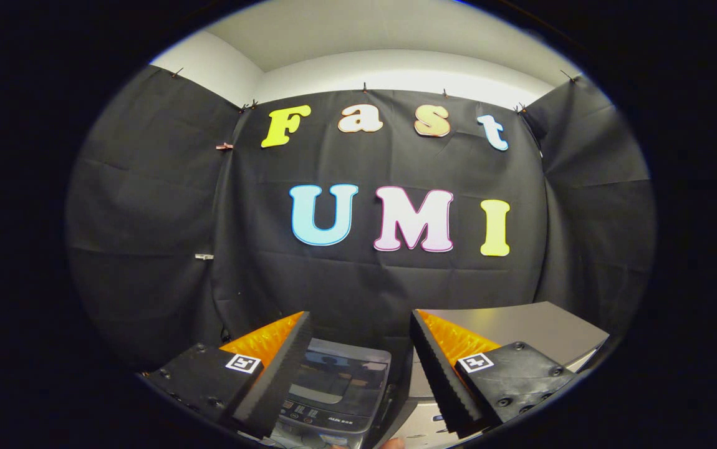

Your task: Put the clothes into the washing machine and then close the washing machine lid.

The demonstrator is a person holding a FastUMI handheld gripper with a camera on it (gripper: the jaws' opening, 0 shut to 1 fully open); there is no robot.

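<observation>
Above washing machine (pixel 340 386), tongs (pixel 358 324) agape

washing machine (pixel 340 386) between, beyond claw (pixel 358 374) fingers | cabinet (pixel 520 324) right of it

The gripper (pixel 358 349) has two wedge-shaped fingers (pixel 271 380), spread well apart with nothing between them. Each finger carries a black pad with a finely ribbed inner face, backed by a bright orange plastic body with a ridged surface. Behind the orange parts sit flat black mounting plates (pixel 199 377) held by dark round-headed screws (several show on each plate). Each plate bears a small square white tag (pixel 243 363) printed with a black block pattern, one per side.
</observation>
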